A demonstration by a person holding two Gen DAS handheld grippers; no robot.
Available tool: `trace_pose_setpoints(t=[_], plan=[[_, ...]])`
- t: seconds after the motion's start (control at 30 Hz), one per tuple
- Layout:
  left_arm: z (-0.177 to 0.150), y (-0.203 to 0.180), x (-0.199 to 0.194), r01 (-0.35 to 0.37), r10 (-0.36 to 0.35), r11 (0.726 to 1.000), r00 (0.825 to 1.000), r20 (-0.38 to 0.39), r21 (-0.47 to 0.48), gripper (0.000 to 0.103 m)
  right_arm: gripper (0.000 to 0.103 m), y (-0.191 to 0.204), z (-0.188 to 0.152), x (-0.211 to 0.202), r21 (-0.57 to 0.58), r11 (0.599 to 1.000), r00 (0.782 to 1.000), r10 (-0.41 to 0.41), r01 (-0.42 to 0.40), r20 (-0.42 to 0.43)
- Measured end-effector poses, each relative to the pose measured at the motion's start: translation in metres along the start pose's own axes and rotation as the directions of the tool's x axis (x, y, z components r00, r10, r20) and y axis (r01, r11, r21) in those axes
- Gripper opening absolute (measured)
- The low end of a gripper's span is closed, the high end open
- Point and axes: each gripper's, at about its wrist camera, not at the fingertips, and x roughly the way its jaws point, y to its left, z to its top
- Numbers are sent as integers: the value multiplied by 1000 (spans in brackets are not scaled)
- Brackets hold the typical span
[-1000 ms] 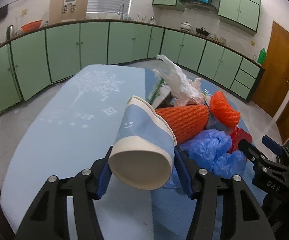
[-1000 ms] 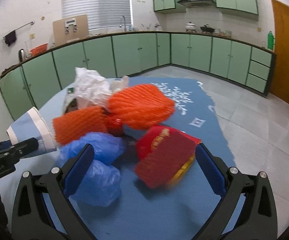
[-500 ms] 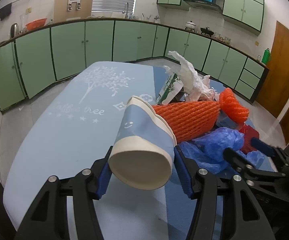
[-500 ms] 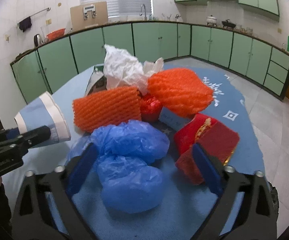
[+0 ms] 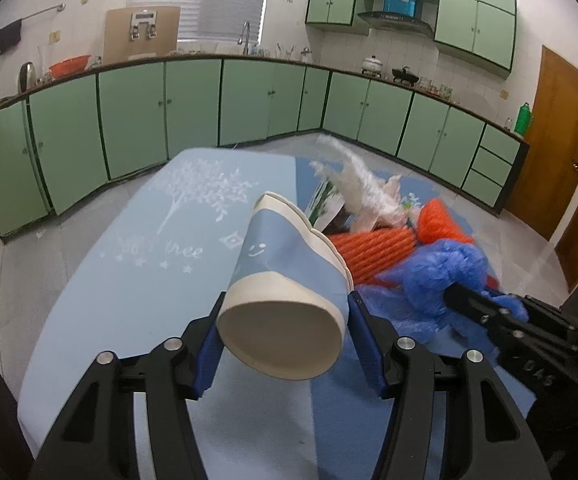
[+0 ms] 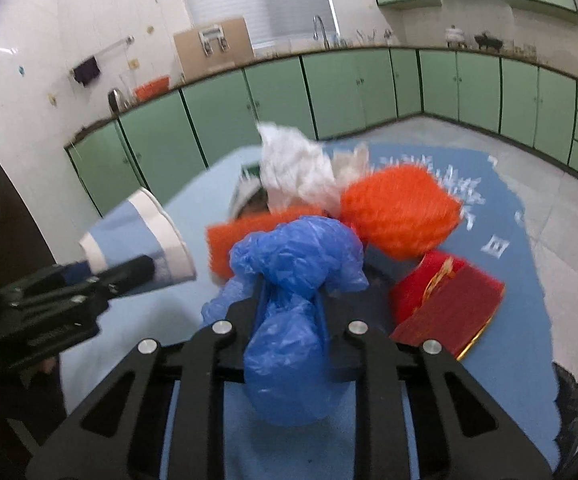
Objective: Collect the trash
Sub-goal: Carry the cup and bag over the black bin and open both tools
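We are holding a blue-and-white paper cup [image 5: 289, 292] in our left claw [image 5: 285, 344], its blue pads [image 5: 363, 344] pressing on both sides of the cup near its base, so that claw is clenched on it. The cup is lying tilted, its bottom facing the left wrist camera and its wide rim pointing away over the table [image 5: 129, 300], clear of the surface.

Our right claw [image 6: 289, 312] is closing its jaws on a crumpled blue plastic bag [image 6: 293, 280]; the bag is squeezed between them, bulging above and below the narrow gap, so the claw is grasping it. From the left wrist view the same bag [image 5: 441, 268] is bunching at the tip of the right claw [image 5: 455, 296].

The rest of the trash is sitting in a heap on the table just behind the bag: a ribbed orange foam net sleeve [image 6: 245, 232] lying flat, a second rounder orange foam net [image 6: 401, 216] beside it, crumpled white plastic [image 6: 297, 168] on top at the back, and a red box with gold trim [image 6: 449, 308] near the right side. A green-and-white printed packet [image 5: 323, 204] is peeking out under the white plastic. The table is wearing a light blue cloth with a white tree print.
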Motion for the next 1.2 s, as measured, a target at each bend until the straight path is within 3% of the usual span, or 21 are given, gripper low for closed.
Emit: trace_pose_setpoints(t=[0.2, 0.47, 0.6, 0.8, 1.0, 1.2], plan=[[14, -27, -15, 61, -63, 997, 997, 43, 37, 57, 21, -18, 11, -46, 50, 999, 996, -6, 2, 84], [21, -94, -15, 210, -217, 969, 975, 40, 128, 57, 21, -68, 10, -111, 118, 984, 974, -151, 132, 170], [18, -137, -15, 295, -304, 936, 952, 20, 190, 57, 21, -101, -6, -141, 168, 960, 951, -252, 222, 181], [2, -211, -7, 418, -424, 862, 905, -46, 285, 57, 21, -153, -47, -179, 266, 892, 899, -413, 366, 148], [-14, -264, 3, 496, -491, 806, 865, -103, 325, 57, 21, -192, -85, -199, 332, 819, 849, -522, 469, 89], [-29, -303, 19, 534, -516, 770, 843, -153, 349, 57, 21, -213, -112, -200, 378, 766, 818, -574, 520, 38]])
